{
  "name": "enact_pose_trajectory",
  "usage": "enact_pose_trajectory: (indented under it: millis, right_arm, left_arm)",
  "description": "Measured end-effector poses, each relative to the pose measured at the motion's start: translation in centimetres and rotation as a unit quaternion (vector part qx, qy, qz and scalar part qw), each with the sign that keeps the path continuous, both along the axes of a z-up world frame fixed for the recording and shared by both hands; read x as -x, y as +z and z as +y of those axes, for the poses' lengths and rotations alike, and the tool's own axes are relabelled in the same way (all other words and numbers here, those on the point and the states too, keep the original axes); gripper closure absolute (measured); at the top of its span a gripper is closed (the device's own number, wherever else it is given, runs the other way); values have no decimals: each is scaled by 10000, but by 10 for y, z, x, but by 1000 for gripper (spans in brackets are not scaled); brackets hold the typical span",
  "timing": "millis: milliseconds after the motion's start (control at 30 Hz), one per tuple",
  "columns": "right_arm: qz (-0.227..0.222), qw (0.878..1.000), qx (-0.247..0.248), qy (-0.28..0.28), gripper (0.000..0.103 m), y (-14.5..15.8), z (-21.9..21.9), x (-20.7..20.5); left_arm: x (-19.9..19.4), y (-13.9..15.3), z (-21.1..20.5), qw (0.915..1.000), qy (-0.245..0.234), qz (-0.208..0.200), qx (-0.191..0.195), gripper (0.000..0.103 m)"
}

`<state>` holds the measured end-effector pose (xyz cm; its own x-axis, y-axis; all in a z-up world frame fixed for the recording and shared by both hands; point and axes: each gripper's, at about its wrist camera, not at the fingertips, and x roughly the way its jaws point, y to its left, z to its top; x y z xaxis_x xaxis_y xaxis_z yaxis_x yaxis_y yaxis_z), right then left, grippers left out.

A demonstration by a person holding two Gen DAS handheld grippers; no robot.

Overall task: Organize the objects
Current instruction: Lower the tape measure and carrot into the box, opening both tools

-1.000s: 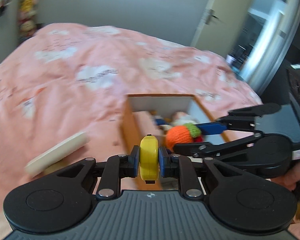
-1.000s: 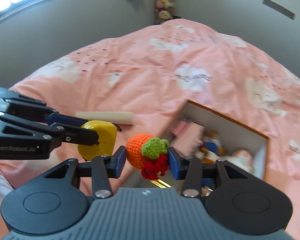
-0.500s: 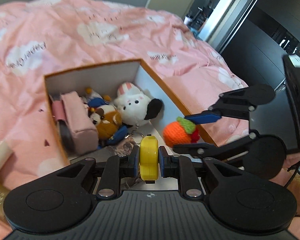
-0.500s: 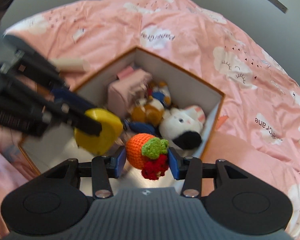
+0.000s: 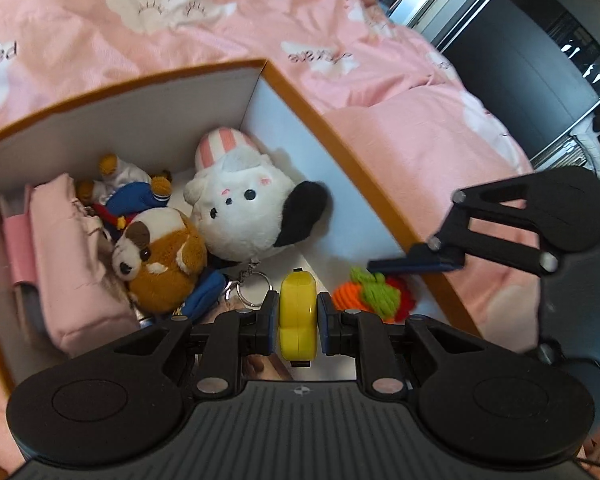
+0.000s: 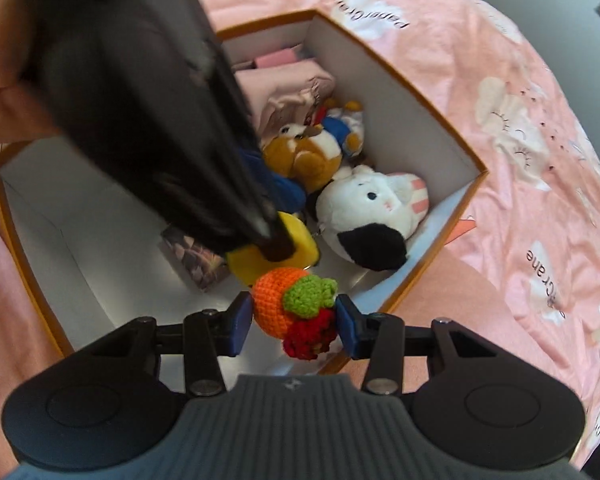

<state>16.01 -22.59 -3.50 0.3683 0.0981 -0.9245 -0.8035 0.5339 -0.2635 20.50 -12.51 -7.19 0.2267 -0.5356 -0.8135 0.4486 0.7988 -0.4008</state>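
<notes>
Both hand-held grippers hang over an orange-edged box (image 5: 364,184) on a bed with a pink cloud-print cover (image 5: 400,136). Left hand-held gripper (image 5: 297,318) has its pads nearly together, clamped on a flat yellow object (image 5: 297,316); right hand-held gripper (image 6: 293,318), about half open, grips a crocheted orange toy (image 6: 291,306) with green and red trim. Inside the box lie a white plush (image 5: 247,208), a brown plush (image 5: 159,256) and a pink pouch (image 5: 71,256).
</notes>
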Motion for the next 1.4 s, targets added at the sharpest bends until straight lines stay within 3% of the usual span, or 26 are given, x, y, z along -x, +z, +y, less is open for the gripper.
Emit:
enact_pose_trajectory:
  millis: [333,567,900,1167,1400]
  right_arm:
    - [178,9994,242,171,57,-6,5,-12]
    - [194,9992,335,128,56,-7,9,-12]
    - [280,9990,320,96,56,-6,13,-8]
    - [1003,9930,484,382,56,-22,25,-10]
    - [1290,9858,895,596,56,-52,35,-22]
  left_arm:
    - [-19,-19,-9,9995,126,290,47,81]
    - [-9,-13,-11,9984,-24,-96,-551,77]
    - [-4,2,-1,9982,47,-302,-515,76]
    - [15,19,14,9934,195,-714,-878,76]
    - [35,33,38,9900,395,-994,-916,75]
